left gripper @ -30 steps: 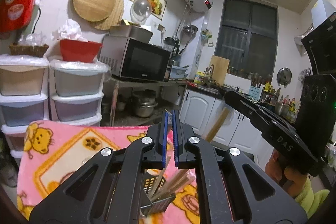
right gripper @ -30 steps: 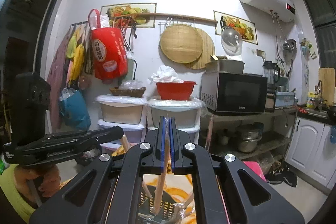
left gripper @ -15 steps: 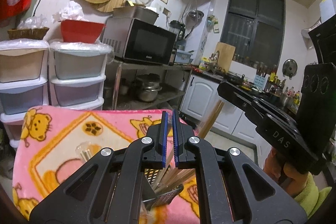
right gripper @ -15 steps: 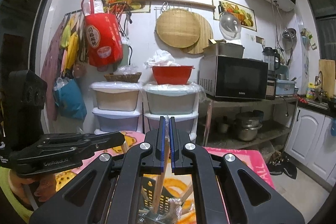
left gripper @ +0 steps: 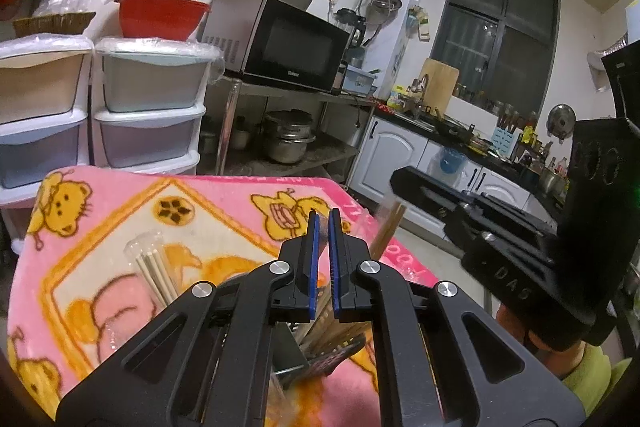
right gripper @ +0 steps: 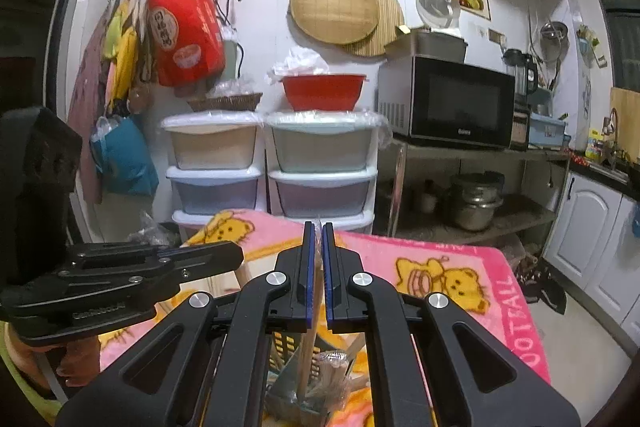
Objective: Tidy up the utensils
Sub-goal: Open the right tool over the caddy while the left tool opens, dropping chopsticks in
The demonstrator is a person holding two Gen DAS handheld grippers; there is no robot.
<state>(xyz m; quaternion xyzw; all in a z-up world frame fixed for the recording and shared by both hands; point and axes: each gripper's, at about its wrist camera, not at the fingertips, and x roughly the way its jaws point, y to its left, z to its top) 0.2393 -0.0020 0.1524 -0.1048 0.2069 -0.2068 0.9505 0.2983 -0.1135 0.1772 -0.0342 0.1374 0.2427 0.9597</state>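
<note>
A dark perforated utensil holder (right gripper: 294,385) stands on the pink bear-print blanket (left gripper: 120,227), with several wooden chopsticks in it. My right gripper (right gripper: 318,267) is shut on a wrapped pair of wooden chopsticks (right gripper: 310,339) whose lower end reaches down into the holder. My left gripper (left gripper: 323,259) is nearly shut and empty, just above the holder (left gripper: 320,351). A clear packet of pale chopsticks (left gripper: 154,273) lies on the blanket to its left. The right gripper's body (left gripper: 520,259) shows at the right of the left wrist view.
Stacked plastic drawer units (right gripper: 272,167) stand behind the table, with a red bowl (right gripper: 322,91) on top. A microwave (right gripper: 452,103) sits on a metal rack with pots (right gripper: 476,203) underneath. White kitchen cabinets (left gripper: 404,155) are to the right.
Both grippers have tipped downward toward the table, so more of the blanket shows. The right gripper has lowered its chopsticks further into the holder.
</note>
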